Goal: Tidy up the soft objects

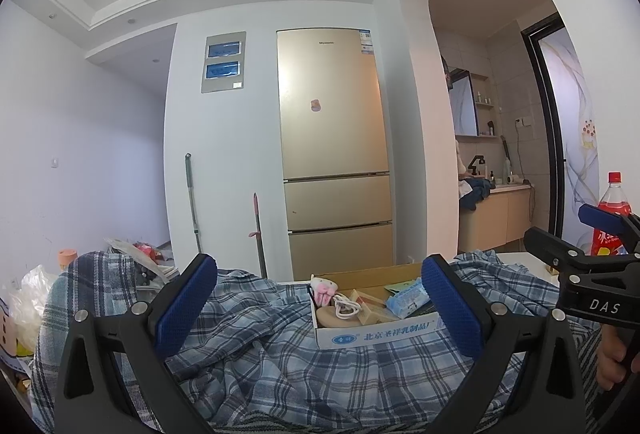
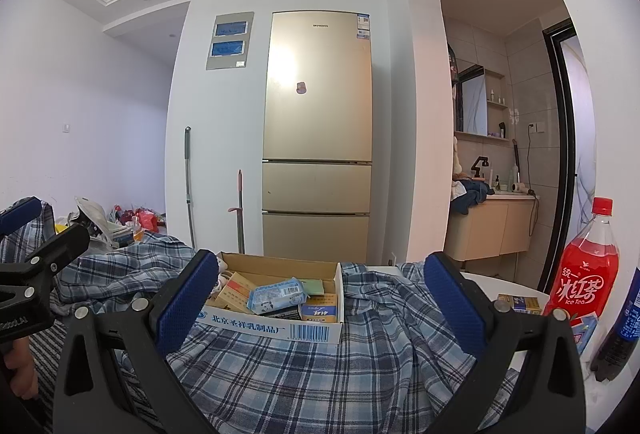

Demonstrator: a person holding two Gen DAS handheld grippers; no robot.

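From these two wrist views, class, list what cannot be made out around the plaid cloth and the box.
- Table under the plaid cloth: both views, covered by cloth.
- Cardboard box contents near its left end: right wrist view, hidden by a finger.
- Cloth's near edge: both views, cut off by the bottom edge.
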